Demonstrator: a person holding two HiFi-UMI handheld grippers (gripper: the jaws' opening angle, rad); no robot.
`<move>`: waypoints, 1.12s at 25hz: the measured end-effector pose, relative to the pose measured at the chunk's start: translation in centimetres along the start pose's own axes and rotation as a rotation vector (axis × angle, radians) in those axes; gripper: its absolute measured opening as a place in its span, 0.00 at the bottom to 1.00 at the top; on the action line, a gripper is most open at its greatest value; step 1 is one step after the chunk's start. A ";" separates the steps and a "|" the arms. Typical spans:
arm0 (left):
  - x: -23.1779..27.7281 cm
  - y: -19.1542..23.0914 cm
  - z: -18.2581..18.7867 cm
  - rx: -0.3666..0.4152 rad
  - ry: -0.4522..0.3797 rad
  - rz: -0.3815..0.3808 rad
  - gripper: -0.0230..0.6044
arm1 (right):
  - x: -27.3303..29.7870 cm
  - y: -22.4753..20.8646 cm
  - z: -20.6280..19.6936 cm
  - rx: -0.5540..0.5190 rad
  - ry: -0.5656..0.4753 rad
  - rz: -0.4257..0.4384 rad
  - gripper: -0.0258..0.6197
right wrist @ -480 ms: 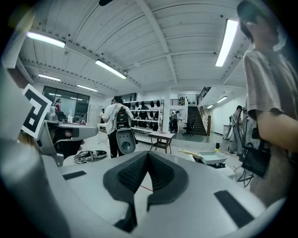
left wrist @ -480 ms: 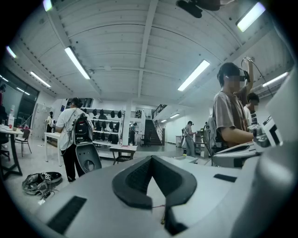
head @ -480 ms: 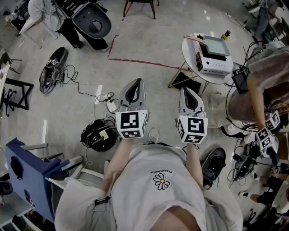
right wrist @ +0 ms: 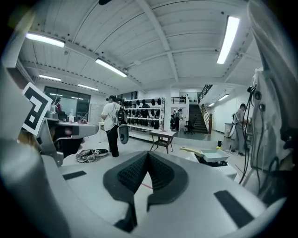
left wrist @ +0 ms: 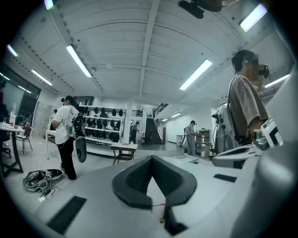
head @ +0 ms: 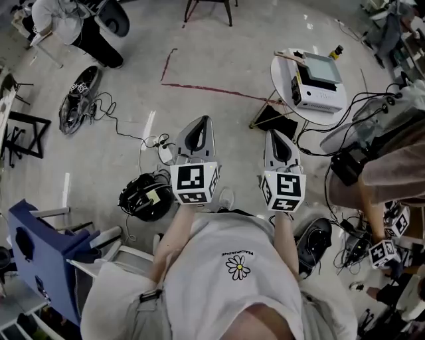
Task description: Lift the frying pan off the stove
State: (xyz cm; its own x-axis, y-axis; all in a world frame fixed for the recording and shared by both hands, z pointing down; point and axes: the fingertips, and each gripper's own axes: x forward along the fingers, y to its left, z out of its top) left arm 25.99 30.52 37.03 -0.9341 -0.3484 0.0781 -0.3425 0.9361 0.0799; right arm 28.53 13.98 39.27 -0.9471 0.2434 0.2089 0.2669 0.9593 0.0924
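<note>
A square pale frying pan [head: 320,67] with a wooden handle sits on a white box stove [head: 319,96], on a small round table [head: 282,76] at the upper right of the head view. In the right gripper view the pan [right wrist: 215,154] lies ahead and to the right, some way off. My left gripper [head: 201,122] and right gripper [head: 272,133] are held side by side in front of my chest, above the floor and short of the table. Both are shut with nothing between them, the pads meeting at the tips in the left gripper view [left wrist: 150,161] and the right gripper view [right wrist: 148,156].
Cables and a black headset [head: 146,197] lie on the floor to my left, beside a blue chair [head: 33,246]. A red tape line [head: 206,90] crosses the floor ahead. Another person [head: 392,172] with marker-cube grippers stands close at my right; one more person [head: 66,20] is far left.
Both my grippers stay where they were. The person at my right has shifted and lowered the marker cubes; the person at the far left has moved further away.
</note>
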 end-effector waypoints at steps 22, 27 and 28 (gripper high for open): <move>5.0 -1.6 -0.9 -0.004 0.019 -0.002 0.04 | 2.6 -5.1 -1.1 0.053 -0.001 -0.007 0.04; 7.1 -2.2 0.2 0.004 0.004 -0.015 0.04 | 2.4 -7.2 -0.5 0.057 -0.018 -0.036 0.04; 7.7 -2.3 0.4 0.007 -0.001 -0.019 0.04 | 2.4 -7.8 -0.5 0.058 -0.021 -0.044 0.04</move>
State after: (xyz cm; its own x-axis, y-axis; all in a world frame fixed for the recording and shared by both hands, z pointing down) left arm 19.59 25.68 37.00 -0.9276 -0.3658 0.0759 -0.3606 0.9298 0.0739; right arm 24.28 7.04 39.52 -0.9616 0.2028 0.1850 0.2144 0.9757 0.0444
